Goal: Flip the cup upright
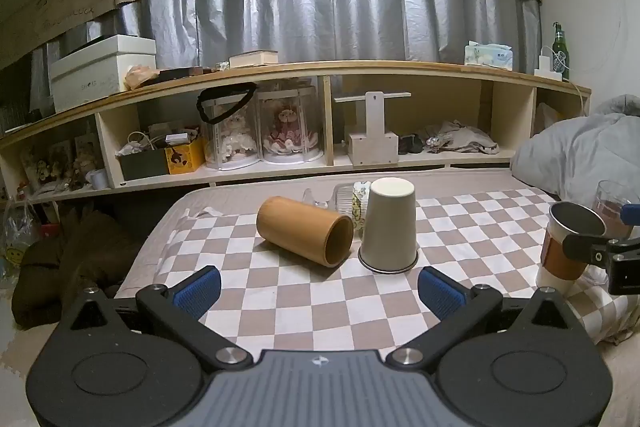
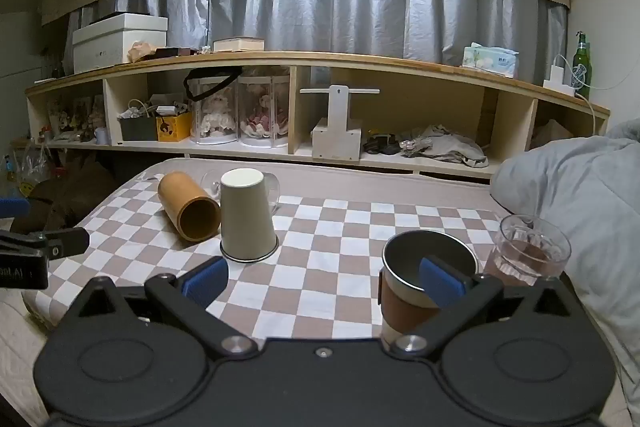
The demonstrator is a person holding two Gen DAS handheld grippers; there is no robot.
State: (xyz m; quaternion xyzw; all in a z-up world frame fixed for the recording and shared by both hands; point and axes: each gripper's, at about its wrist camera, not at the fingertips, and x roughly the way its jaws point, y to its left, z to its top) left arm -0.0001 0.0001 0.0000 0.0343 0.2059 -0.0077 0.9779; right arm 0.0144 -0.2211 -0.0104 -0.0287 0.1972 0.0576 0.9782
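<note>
Left to right: your left gripper [image 1: 319, 285] hangs jaws wide apart, holding nothing, short of the bamboo cup [image 1: 305, 235] lying on its side on the checkered cloth [image 1: 460, 223]. Just beside it the beige cup [image 1: 389, 225] stands mouth-down, both left to flip. Further right, the sleeved steel cup [image 2: 426, 277] and the glass [image 2: 528, 251] stand upright; your right gripper [image 2: 322, 279] is spread apart, one finger over that steel cup's rim

a bedroom: duvet [image 2: 568, 195], curtains [image 2: 320, 7], cluttered shelf [image 2: 320, 61].
</note>
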